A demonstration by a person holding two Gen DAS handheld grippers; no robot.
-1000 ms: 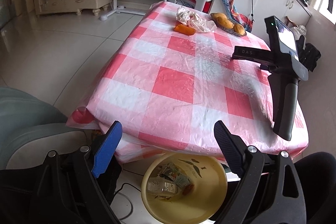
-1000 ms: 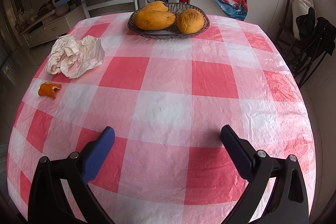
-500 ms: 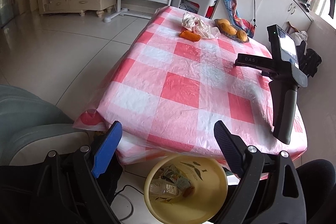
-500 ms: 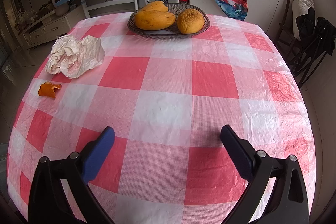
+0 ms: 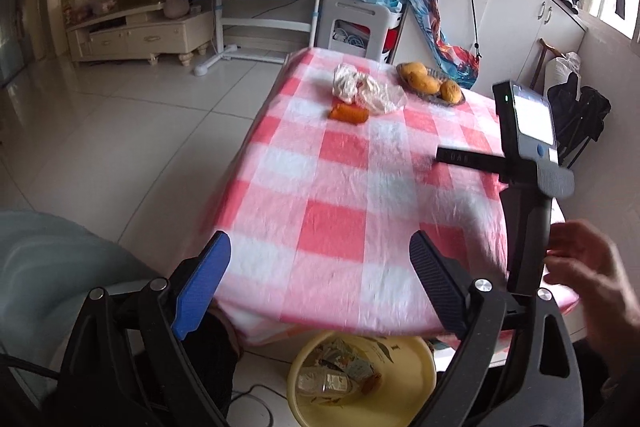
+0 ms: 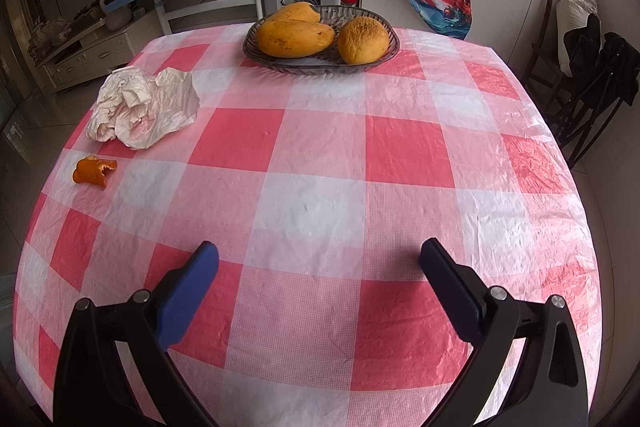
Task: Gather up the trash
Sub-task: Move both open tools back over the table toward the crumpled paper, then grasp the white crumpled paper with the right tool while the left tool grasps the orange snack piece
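We hold the left gripper (image 5: 320,267) released, its blue-padded fingers spread wide and empty, off the near edge of the worktop (image 5: 360,195) with the red-and-white checked plastic cloth. Below that edge, on the floor, sits a round yellow plastic basin (image 5: 416,367) holding a clear crumpled bottle and a few printed wrappers. To the left lies pale tiled floor (image 5: 120,131), with a cream low cabinet and a blue desk at the far wall.

From the right wrist view, the trash still on the worktop lies at the far left: a small curled piece of orange peel (image 6: 94,171) near the left edge and, just behind it but apart, a crumpled white paper wrapper (image 6: 146,107). Toward the far middle stands a dark woven oval basket (image 6: 372,61) with two yellow mangoes and one rough orange fruit inside. The right gripper (image 6: 320,269) rests released above the near squares, nothing between its fingers. Rightmost in the left view, a bare hand (image 5: 588,267) is beside that gripper's black handle, seemingly not clasping it.
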